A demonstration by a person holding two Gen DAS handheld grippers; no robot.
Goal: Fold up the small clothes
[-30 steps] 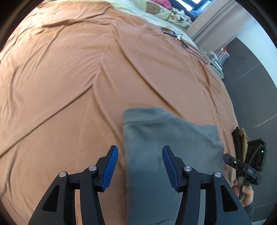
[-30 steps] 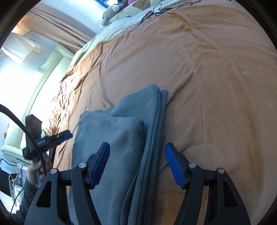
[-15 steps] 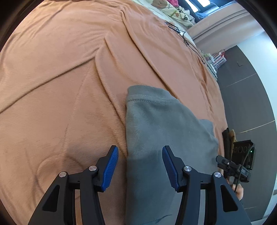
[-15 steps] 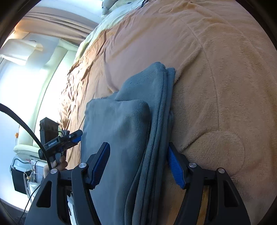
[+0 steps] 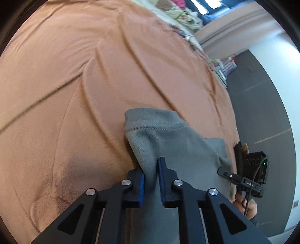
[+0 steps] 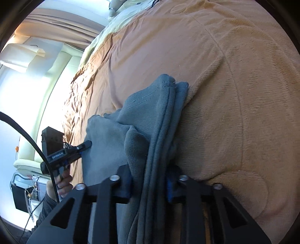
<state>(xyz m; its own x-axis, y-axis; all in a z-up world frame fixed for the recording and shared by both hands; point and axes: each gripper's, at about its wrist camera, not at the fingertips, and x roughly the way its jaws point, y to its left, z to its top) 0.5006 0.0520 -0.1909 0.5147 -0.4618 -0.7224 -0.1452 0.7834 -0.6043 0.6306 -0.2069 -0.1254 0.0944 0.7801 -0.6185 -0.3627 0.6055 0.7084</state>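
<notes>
A folded grey fleece garment (image 5: 168,138) lies on an orange blanket (image 5: 75,84). In the left wrist view my left gripper (image 5: 151,180) is closing on the garment's left edge, and the blue pads pinch a ridge of grey cloth. In the right wrist view my right gripper (image 6: 149,184) is closing on the stacked right edge of the same garment (image 6: 150,120), and several layers bunch between its pads. Each view shows the other gripper at the garment's far side, held by a hand (image 6: 61,180).
The orange blanket (image 6: 225,75) covers a bed and is creased in long folds. Pale bedding and toys (image 5: 183,11) lie at the far end. A dark floor (image 5: 266,105) runs along the bed's edge, and a bright window with curtains (image 6: 28,75) stands beyond it.
Both grippers have gone from wide open to closed on the grey garment's edges. The cloth has bunched up between the pads on each side, and both views have tilted further down.
</notes>
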